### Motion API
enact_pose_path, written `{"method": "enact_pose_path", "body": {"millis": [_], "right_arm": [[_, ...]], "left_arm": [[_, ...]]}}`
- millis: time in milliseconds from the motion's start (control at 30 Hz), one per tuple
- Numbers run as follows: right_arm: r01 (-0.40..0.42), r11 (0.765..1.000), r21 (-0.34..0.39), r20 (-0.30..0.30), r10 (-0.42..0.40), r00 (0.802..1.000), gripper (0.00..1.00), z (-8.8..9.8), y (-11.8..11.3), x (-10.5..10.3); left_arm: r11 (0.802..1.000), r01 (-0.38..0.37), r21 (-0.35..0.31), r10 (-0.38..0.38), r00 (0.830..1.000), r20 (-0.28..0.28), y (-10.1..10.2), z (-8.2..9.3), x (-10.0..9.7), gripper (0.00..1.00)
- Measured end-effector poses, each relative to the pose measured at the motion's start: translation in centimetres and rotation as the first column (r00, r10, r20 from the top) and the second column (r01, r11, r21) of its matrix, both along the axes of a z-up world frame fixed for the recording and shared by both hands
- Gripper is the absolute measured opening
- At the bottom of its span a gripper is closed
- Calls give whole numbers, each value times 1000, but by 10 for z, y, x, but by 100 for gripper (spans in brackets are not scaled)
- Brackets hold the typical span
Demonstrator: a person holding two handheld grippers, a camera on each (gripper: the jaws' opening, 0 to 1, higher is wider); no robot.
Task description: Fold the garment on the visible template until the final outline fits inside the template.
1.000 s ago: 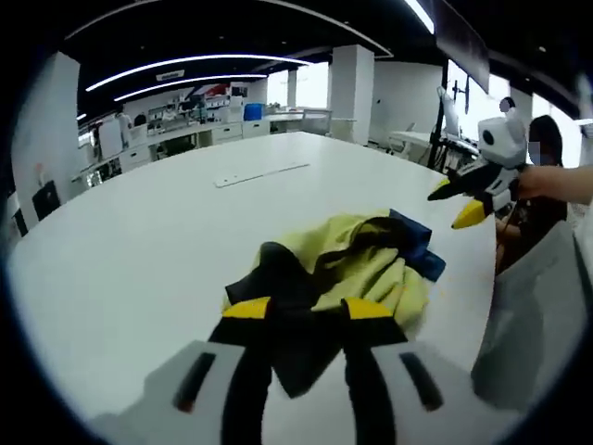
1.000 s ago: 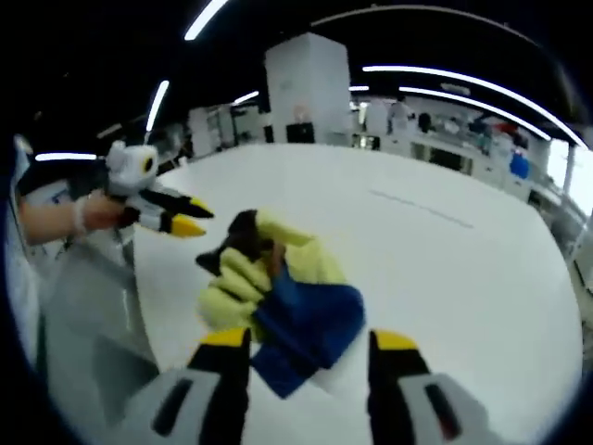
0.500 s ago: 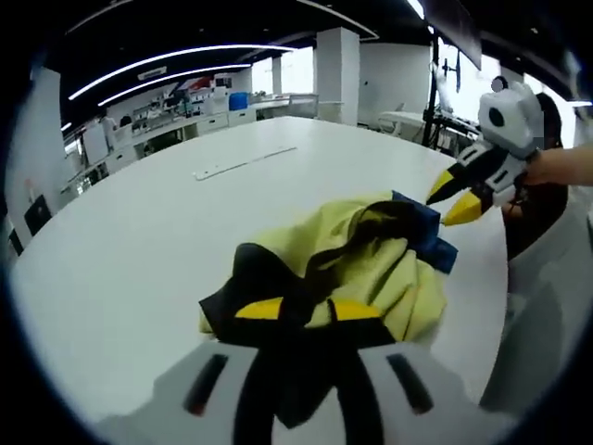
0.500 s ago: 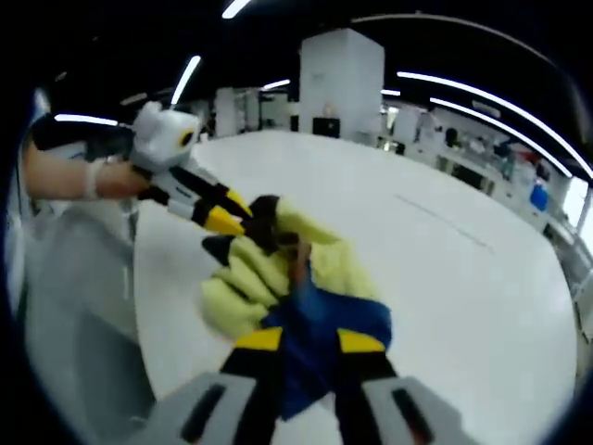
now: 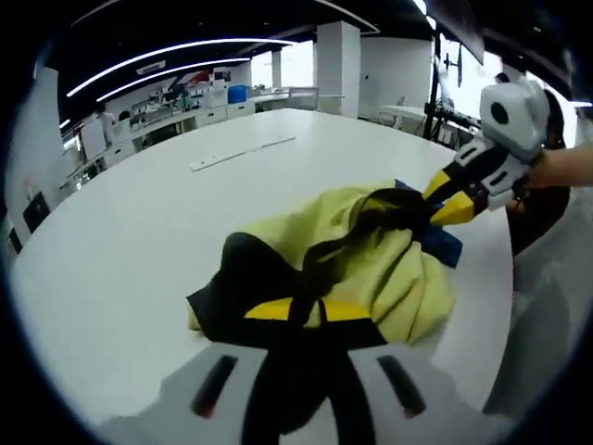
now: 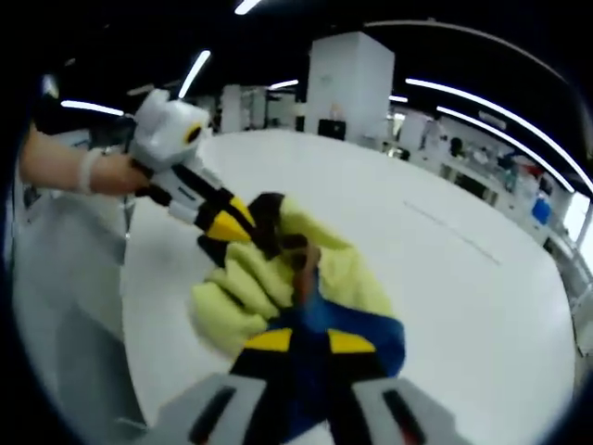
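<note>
A crumpled garment (image 5: 371, 264) of pale yellow cloth with black and blue parts lies on the white table (image 5: 139, 232) near its edge. My left gripper (image 5: 315, 311) is at the garment's black part (image 5: 241, 278), jaws shut on the black cloth. My right gripper (image 5: 447, 197) comes in from the right, with its yellow tips at the blue part (image 5: 443, 243). In the right gripper view my right gripper (image 6: 309, 341) is shut on the blue cloth (image 6: 371, 338). There my left gripper (image 6: 232, 216), held by a hand, bites the garment's (image 6: 250, 278) black edge (image 6: 269, 218).
A thin pale strip (image 5: 243, 153) lies flat on the table beyond the garment, also a faint strip (image 6: 454, 236) in the right gripper view. The table edge (image 5: 496, 315) runs close beside the garment. Desks, shelves and a white pillar (image 6: 345, 83) stand far behind.
Both grippers have moved in onto the garment. The right jaws went from wide open to shut on the blue cloth; the left jaws narrowed on the black cloth.
</note>
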State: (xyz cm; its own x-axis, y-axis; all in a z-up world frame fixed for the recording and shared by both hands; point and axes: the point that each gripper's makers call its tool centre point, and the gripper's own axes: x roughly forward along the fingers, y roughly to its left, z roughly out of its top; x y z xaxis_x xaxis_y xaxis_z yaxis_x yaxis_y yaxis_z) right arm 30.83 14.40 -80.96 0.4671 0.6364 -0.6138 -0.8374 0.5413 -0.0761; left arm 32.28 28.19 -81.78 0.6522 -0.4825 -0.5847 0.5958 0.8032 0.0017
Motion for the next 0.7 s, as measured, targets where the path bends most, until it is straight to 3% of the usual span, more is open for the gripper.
{"method": "enact_pose_path", "body": {"millis": [100,167,433,600,700], "right_arm": [[16,999,45,-11,-15,1000,0,3,0,1],[26,998,50,-10,-26,1000,0,6,-1,2],[73,991,111,17,-75,997,0,32,-12,10],[77,987,140,47,-84,995,0,55,-21,14],[79,985,156,70,-90,993,0,69,-25,19]], "left_arm": [[1000,-12,-1,12,1000,-3,2,0,0,4],[1000,-19,-5,19,1000,-4,3,0,0,0],[999,-43,-31,43,999,-2,5,7,-1,0],[1000,-16,-25,17,999,46,9,31,-1,0],[998,-27,-53,31,997,72,14,54,2,0]]}}
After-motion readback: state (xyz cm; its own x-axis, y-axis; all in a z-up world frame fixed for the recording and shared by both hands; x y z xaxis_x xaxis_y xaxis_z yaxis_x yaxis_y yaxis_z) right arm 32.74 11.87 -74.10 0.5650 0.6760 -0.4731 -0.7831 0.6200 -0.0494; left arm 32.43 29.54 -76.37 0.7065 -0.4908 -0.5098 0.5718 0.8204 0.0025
